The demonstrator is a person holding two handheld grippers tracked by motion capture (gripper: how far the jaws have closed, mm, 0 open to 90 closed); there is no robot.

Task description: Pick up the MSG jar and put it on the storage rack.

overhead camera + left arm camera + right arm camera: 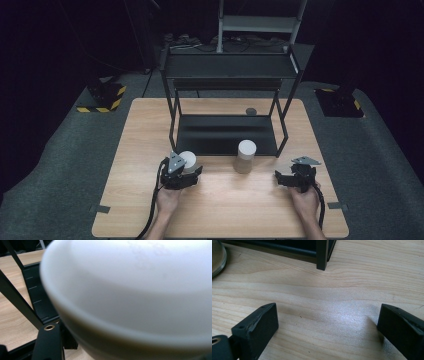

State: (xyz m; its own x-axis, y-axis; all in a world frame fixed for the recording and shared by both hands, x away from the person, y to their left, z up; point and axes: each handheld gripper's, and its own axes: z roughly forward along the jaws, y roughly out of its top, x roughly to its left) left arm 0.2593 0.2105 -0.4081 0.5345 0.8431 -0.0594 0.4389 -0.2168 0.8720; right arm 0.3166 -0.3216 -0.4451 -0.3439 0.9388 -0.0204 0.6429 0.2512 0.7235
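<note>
A cylinder with a white top (188,159) sits between the jaws of my left gripper (189,170), which is shut on it near the front left leg of the black rack. In the left gripper view its pale rounded body (140,290) is very close and blurred, with one black finger (47,345) below it. A second white-topped, tan-sided cylinder (246,156) stands upright on the table in front of the rack. My right gripper (295,173) rests low over the table at the right, open, with bare wood between its jaws (327,325).
A black two-level rack (227,67) stands at the middle back of the wooden table (225,210); its front right leg (322,255) is just ahead of my right gripper. A small grey round thing (251,111) lies behind the lower shelf. Dark floor surrounds the table.
</note>
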